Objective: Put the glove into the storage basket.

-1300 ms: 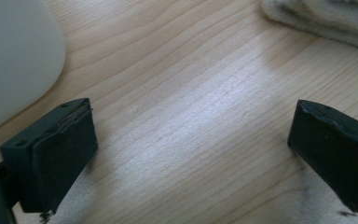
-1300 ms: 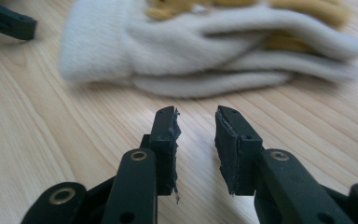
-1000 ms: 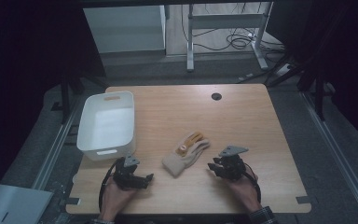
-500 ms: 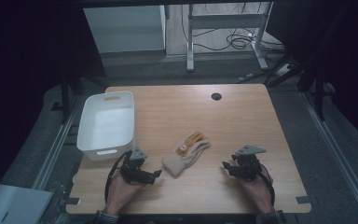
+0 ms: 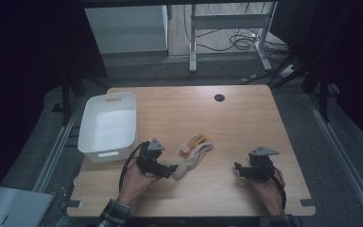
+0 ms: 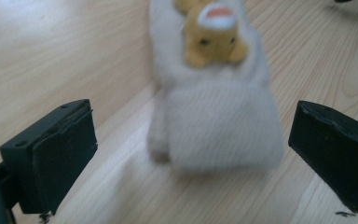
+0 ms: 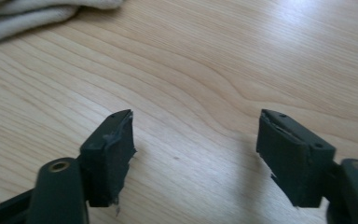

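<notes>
In the high view, a cream glove [image 5: 189, 156] with an orange patch lies on the table [image 5: 246, 118] beside a white bin [image 5: 108, 125]; the left gripper [image 5: 169, 171] is at its cuff, the right gripper [image 5: 238, 169] well apart. The left gripper view shows the jaws spread wide either side of the blurred cuff, not touching it. The right gripper view shows jaws parted over bare wood. Closing too high may pinch one layer only, so the glove could slip.

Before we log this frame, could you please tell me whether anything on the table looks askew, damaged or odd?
Nothing looks damaged or spilled. The glove lies at a slant, its cuff between the open jaws of the left tool. The bin sits upright at the left edge. The right tool is open over bare table.
</notes>
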A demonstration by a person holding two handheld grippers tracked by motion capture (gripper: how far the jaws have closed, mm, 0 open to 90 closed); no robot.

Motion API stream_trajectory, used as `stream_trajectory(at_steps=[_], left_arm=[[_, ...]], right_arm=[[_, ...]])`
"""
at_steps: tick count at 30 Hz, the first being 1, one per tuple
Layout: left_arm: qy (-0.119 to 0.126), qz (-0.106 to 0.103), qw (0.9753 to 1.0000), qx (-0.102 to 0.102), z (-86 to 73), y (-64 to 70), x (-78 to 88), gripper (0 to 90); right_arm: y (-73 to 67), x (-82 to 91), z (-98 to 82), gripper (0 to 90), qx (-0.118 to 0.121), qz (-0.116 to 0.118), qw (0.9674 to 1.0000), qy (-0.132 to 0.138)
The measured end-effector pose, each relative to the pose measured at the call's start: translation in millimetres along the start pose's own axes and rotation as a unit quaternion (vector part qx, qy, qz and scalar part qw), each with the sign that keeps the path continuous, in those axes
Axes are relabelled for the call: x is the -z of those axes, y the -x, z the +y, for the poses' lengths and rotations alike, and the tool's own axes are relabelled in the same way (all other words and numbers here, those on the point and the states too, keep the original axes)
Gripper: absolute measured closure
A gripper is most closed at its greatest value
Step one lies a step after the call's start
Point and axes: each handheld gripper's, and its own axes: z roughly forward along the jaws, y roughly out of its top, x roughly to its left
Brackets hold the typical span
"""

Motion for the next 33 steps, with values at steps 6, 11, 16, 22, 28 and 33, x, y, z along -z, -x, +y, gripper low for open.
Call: stream_trajectory(at_steps=[6,11,16,22,28,33], left_arm=[[-0.003,-0.008,0.9998,-0.016,16.8,4.7,-11.1,0.7],[-0.012,-0.011,0.9995,-0.027,26.7,8.2,-21.8,0.2],[-0.021,-0.01,0.9991,-0.036,33.4,11.1,-32.2,1.0],[-0.027,-0.01,0.9987,-0.041,40.5,14.1,-41.9,1.7],[-0.035,0.0,0.998,-0.052,49.1,18.1,-55.3,1.7],[-0.055,0.016,0.9961,-0.067,54.1,19.6,-74.0,2.6]], right_arm=[[4.3,-1.8,-4.5,21.5,0.002,-0.014,0.9999,-0.001],[7.7,-3.3,-6.7,17.9,-0.008,-0.009,0.9999,0.004],[7.5,-3.5,-6.7,16.4,-0.007,-0.011,0.9999,0.002],[7.4,-3.6,-6.7,16.0,-0.007,-0.01,0.9999,0.002],[7.4,-3.6,-6.7,15.9,-0.006,-0.01,0.9999,0.002],[7.4,-3.5,-6.7,15.9,-0.006,-0.01,0.9999,0.002]])
